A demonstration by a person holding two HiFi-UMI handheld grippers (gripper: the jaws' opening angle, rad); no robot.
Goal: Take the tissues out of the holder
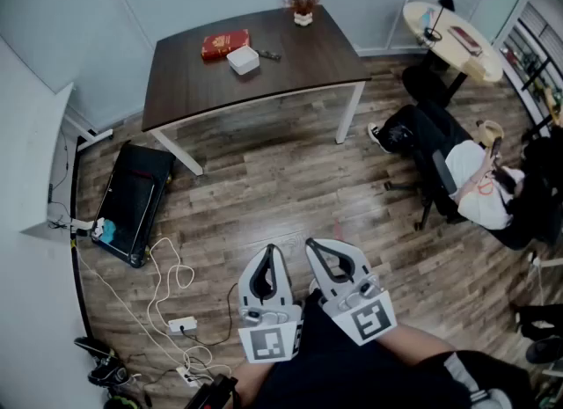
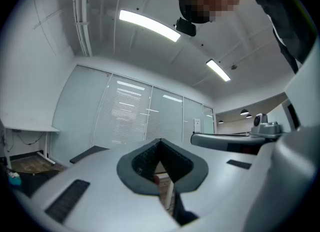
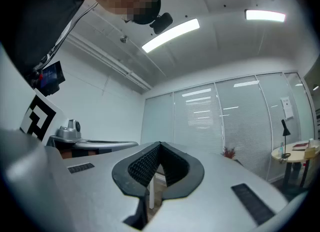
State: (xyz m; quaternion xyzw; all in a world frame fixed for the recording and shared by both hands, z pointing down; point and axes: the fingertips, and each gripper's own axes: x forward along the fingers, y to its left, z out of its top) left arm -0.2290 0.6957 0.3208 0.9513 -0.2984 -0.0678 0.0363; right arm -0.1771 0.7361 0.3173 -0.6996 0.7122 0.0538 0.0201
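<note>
The white tissue holder (image 1: 244, 59) stands on the dark table (image 1: 308, 60) far ahead, beside a red book (image 1: 224, 44). Whether tissues stick out of it is too small to tell. Both grippers are held close to the person's body, far from the table. My left gripper (image 1: 269, 247) is shut, its tips touching with nothing between them. Right beside it, my right gripper (image 1: 310, 242) is also shut and empty. In the gripper views, the left gripper (image 2: 160, 140) and the right gripper (image 3: 160, 143) point upward toward the glass wall and ceiling.
A small potted plant (image 1: 303, 5) sits at the table's far edge. A black treadmill (image 1: 134, 202) lies on the wood floor at left, with cables and a power strip (image 1: 182, 324) nearby. A person in a chair (image 1: 475, 178) sits at right by a round table (image 1: 451, 38).
</note>
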